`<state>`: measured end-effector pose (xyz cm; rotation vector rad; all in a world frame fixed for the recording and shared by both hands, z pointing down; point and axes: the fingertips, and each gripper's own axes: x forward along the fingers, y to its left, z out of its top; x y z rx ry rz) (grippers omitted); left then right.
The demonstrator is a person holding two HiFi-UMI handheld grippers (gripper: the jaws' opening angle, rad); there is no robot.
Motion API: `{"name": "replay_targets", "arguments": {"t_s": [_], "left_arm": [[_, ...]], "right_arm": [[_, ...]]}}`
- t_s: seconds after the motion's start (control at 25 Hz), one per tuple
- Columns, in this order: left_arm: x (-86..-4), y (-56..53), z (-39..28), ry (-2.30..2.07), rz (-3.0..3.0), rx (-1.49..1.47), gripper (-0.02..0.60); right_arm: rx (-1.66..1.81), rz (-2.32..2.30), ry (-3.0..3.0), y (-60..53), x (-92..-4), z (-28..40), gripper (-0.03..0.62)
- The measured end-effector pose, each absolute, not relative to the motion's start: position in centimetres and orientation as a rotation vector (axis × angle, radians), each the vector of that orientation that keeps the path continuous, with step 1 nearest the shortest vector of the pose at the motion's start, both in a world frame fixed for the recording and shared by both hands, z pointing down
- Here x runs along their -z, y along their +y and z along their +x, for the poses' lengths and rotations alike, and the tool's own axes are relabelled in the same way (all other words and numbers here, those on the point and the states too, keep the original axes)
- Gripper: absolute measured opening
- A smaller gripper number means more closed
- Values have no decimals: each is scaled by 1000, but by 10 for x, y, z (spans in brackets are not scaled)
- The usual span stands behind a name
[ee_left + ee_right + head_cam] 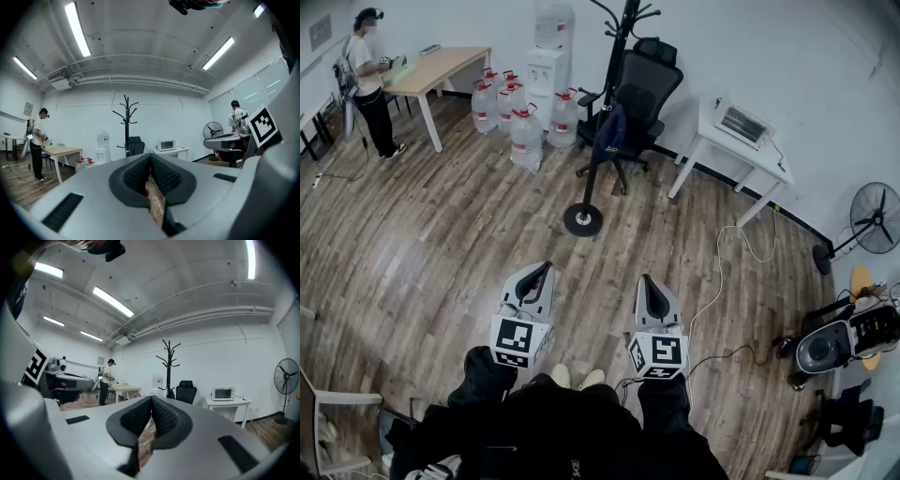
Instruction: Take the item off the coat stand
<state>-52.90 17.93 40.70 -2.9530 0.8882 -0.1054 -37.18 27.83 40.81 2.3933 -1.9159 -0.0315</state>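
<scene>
A black coat stand (pixel 614 94) rises from a round base (pixel 582 220) on the wooden floor, a few steps ahead of me. A dark blue item (pixel 610 134) hangs from its pole at mid-height. The stand also shows in the left gripper view (pixel 126 123) and the right gripper view (pixel 168 365), far beyond the jaws. My left gripper (pixel 546 273) (pixel 150 155) and right gripper (pixel 648 282) (pixel 152 398) are held level side by side near my body. Both are shut, pads together, with nothing between them.
A black office chair (pixel 645 89) stands right behind the stand. Several water bottles (pixel 520 117) and a dispenser (pixel 546 66) sit to its left. A white table (pixel 769 167) with a small oven (pixel 741 122), a fan (pixel 874 216) and floor cables (pixel 722 272) lie right. A person (pixel 367 80) stands at a wooden table (pixel 441 66).
</scene>
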Motion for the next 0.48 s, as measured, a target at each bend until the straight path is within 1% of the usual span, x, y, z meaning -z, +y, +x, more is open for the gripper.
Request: {"name": "replay_targets", "arguments": {"t_s": [0.48], "left_arm": [[-408, 163, -503, 852, -2984, 94, 23]], "right_arm": [[21, 2437, -1870, 268, -408, -348, 15]]}}
